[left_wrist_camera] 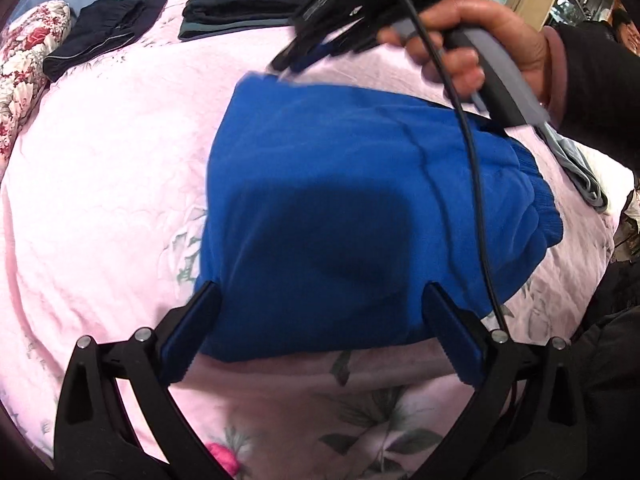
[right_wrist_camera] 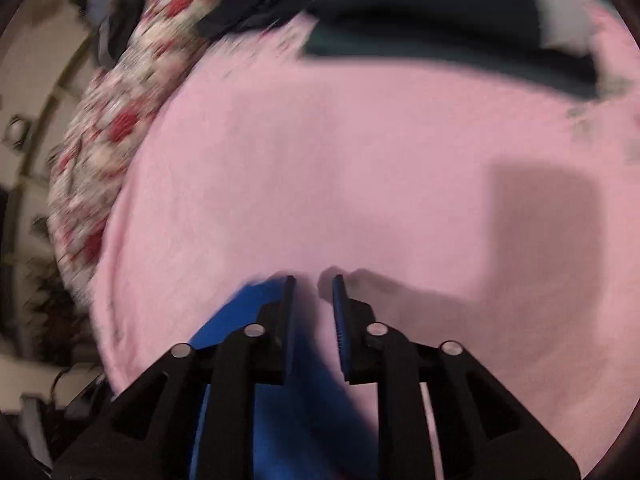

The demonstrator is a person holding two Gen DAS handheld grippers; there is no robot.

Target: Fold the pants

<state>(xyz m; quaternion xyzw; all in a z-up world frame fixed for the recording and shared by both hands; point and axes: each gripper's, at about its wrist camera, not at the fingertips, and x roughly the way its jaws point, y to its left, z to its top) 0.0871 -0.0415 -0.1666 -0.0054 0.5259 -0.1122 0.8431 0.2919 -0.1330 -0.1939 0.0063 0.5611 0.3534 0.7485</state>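
Blue pants [left_wrist_camera: 360, 208], pink floral bedspread [left_wrist_camera: 112, 152]

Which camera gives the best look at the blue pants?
The left wrist view: the blue pants lie folded on the pink bedspread, nearly whole and sharp. The right wrist view shows only a blurred blue strip by its own fingers.

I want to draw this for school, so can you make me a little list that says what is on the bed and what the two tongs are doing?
Surface: pink flowered bedspread
Main item: blue pants, folded into a compact bundle, lying flat
Left tongs: open wide, over the near edge of the bundle, gripping nothing
Right tongs: jaws narrow but apart, nothing between them, at the bundle's far edge
Behind: two piles of dark folded clothes, a floral pillow
Picture quality: right wrist view is blurred
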